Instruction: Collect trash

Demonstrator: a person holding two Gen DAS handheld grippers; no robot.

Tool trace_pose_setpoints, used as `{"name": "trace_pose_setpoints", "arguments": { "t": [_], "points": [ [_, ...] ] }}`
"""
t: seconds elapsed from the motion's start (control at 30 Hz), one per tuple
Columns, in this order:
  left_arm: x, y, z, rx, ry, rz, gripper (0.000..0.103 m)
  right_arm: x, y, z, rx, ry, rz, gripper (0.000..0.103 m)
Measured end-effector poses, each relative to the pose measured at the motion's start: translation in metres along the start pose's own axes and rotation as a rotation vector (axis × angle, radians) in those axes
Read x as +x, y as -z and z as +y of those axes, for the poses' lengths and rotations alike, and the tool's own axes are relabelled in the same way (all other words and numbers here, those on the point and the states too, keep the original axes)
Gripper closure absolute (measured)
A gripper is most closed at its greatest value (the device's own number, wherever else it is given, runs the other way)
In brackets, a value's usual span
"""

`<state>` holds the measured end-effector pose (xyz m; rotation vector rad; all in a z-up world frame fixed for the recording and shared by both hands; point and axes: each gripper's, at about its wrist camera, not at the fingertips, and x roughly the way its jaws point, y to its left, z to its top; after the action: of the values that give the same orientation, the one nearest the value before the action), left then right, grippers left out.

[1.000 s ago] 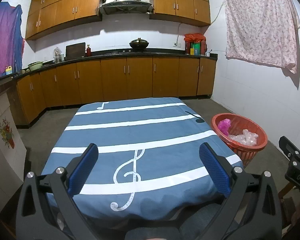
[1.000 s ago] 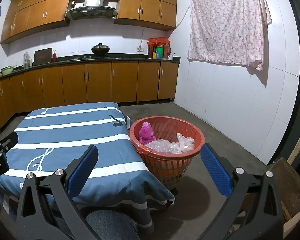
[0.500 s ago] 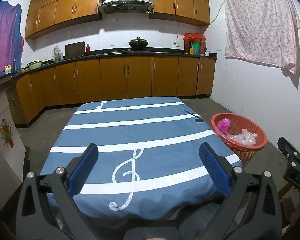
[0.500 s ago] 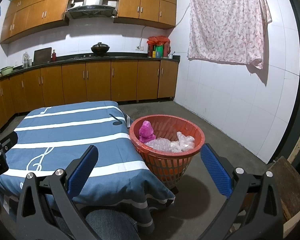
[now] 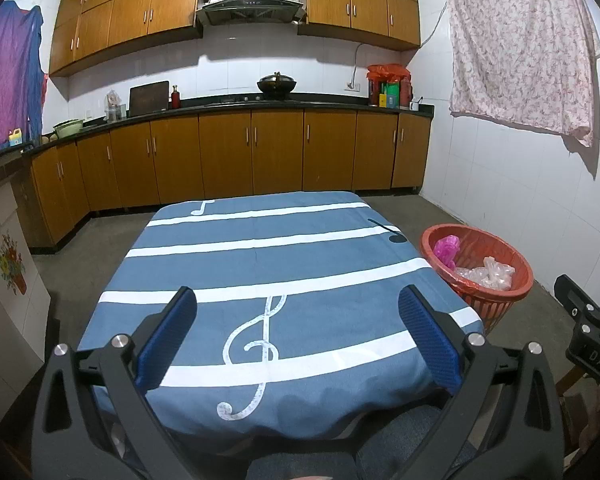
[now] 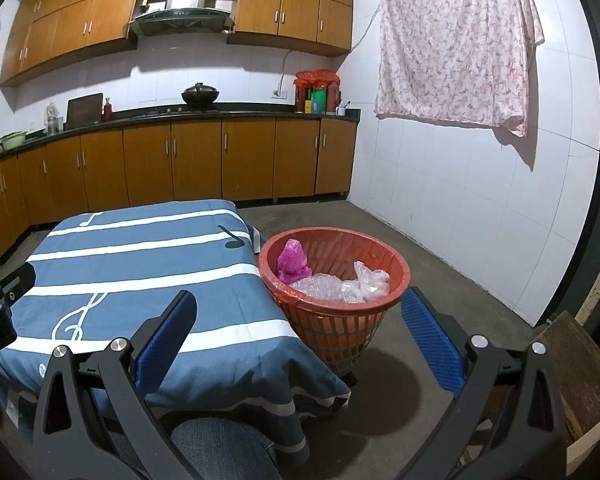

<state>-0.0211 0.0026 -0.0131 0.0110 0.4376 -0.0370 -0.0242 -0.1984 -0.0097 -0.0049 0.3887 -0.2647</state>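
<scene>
Left claw and right claw both spread wide, empty. Basket beside desk holds pink bag, clear wrap. Desk shows no trash; task looks finished.

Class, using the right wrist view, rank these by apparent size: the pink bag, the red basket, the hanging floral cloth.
1. Floral cloth
2. Red basket, though it sits nearer the camera
3. Pink bag

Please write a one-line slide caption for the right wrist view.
Open right gripper faces a red basket holding pink bag and clear plastic beside the blue-clothed table.
</scene>
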Motion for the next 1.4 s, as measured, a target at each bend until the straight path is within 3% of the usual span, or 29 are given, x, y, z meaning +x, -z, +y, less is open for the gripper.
{"name": "trace_pose_setpoints", "arguments": {
  "t": [1.4],
  "points": [
    [-0.0013, 0.0012, -0.0047, -0.002, 0.002, 0.009, 0.004, -0.002, 0.0013, -0.0023, 0.003, -0.002, 0.007, 0.002]
  ]
}}
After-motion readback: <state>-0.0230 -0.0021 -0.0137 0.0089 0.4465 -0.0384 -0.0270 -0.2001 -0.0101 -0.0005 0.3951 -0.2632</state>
